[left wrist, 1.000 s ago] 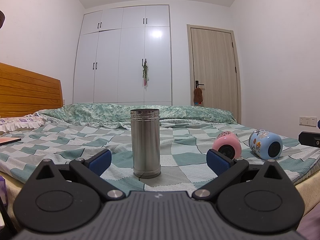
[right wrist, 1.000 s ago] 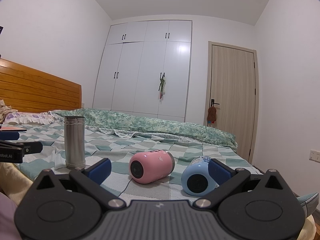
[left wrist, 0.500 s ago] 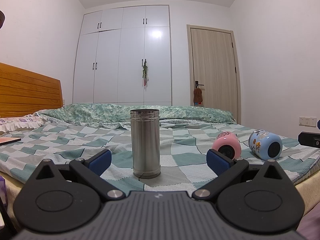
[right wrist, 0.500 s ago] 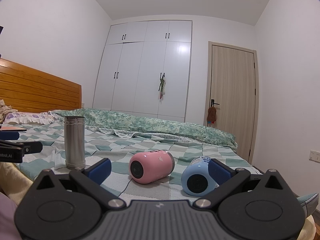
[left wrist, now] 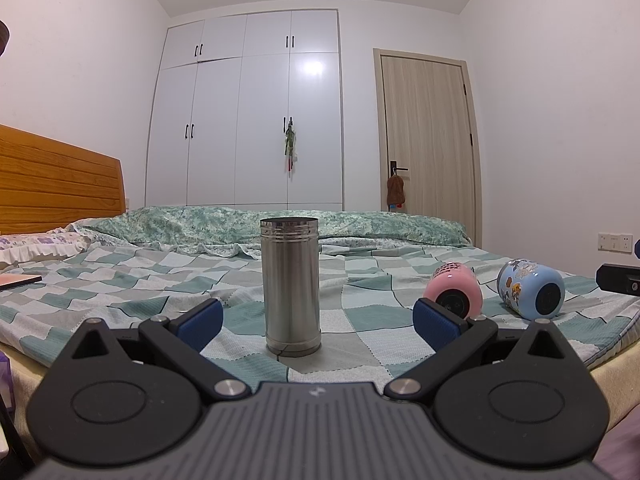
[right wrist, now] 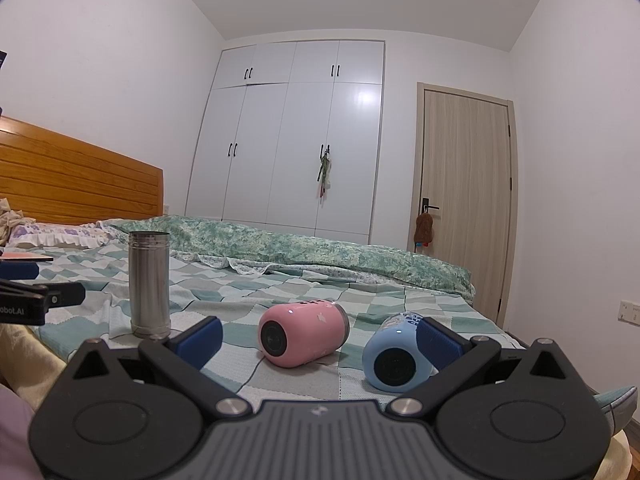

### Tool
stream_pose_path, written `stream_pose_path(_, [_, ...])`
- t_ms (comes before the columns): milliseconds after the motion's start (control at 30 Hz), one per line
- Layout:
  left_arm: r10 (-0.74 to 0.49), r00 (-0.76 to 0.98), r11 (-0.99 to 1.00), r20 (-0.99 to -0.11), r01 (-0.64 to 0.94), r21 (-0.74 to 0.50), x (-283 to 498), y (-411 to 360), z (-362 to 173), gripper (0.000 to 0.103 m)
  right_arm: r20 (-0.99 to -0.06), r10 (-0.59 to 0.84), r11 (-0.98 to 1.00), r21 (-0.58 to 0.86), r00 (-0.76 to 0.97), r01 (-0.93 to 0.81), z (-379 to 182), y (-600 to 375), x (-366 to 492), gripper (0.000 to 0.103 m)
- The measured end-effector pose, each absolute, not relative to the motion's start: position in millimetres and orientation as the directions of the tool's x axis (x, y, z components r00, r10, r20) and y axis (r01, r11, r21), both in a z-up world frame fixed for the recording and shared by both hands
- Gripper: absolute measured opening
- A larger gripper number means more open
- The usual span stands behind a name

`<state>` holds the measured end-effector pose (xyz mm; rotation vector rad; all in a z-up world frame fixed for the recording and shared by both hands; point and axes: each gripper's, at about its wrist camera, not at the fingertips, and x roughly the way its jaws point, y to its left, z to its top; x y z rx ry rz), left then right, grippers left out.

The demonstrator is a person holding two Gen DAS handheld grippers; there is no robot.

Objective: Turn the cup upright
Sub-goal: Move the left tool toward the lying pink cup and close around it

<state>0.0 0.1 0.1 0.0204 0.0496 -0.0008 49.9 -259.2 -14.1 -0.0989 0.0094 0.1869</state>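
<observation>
A steel cup [left wrist: 290, 286] stands upright on the checked bedspread [left wrist: 360, 312], straight ahead of my open left gripper [left wrist: 318, 322] and a little beyond its fingertips. A pink cup [right wrist: 302, 334] and a blue cup [right wrist: 396, 360] lie on their sides, round ends facing me. My right gripper [right wrist: 320, 340] is open and empty just short of them; its right finger [right wrist: 440, 346] overlaps the blue cup in view. The steel cup also shows at the left in the right wrist view [right wrist: 149, 284], and the pink [left wrist: 454, 292] and blue [left wrist: 530, 288] cups at the right in the left wrist view.
A wooden headboard [right wrist: 76, 184] and pillows are at the left. A folded green quilt [right wrist: 320, 248] lies across the far side of the bed. White wardrobes [right wrist: 296, 140] and a door [right wrist: 466, 208] stand behind. The left gripper shows at the left edge [right wrist: 36, 300].
</observation>
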Motion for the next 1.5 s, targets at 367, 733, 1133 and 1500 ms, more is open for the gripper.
stream_pose_path(367, [0.0, 0.999, 1.0, -0.05, 0.001, 0.02, 0.1, 0.1, 0.0, 0.103, -0.019, 0.185, 0.978, -0.098, 0.983, -0.186, -14.1, -258.3, 50.1, 0.103])
stream_pose_path(733, [-0.012, 0.998, 1.0, -0.059, 0.012, 0.009, 1.6, -3.5, 3.7, 0.103, -0.041, 0.174, 0.977, -0.115, 0.984, -0.178, -13.0, -258.0, 48.6, 0.103])
stream_pose_path(1133, [-0.193, 0.972, 0.978, -0.135, 0.202, 0.055, 51.9, -30.7, 52.7, 0.103, -0.123, 0.154, 0.984, -0.072, 0.98, -0.164, 6.6, -264.9, 80.0, 0.103])
stream_pose_path(1500, [-0.349, 0.886, 0.908, -0.306, 0.401, 0.124, 173.5, -77.4, 78.2, 0.103, -0.228, 0.09, 0.989, -0.096, 0.969, -0.114, 23.9, -265.0, 146.6, 0.103])
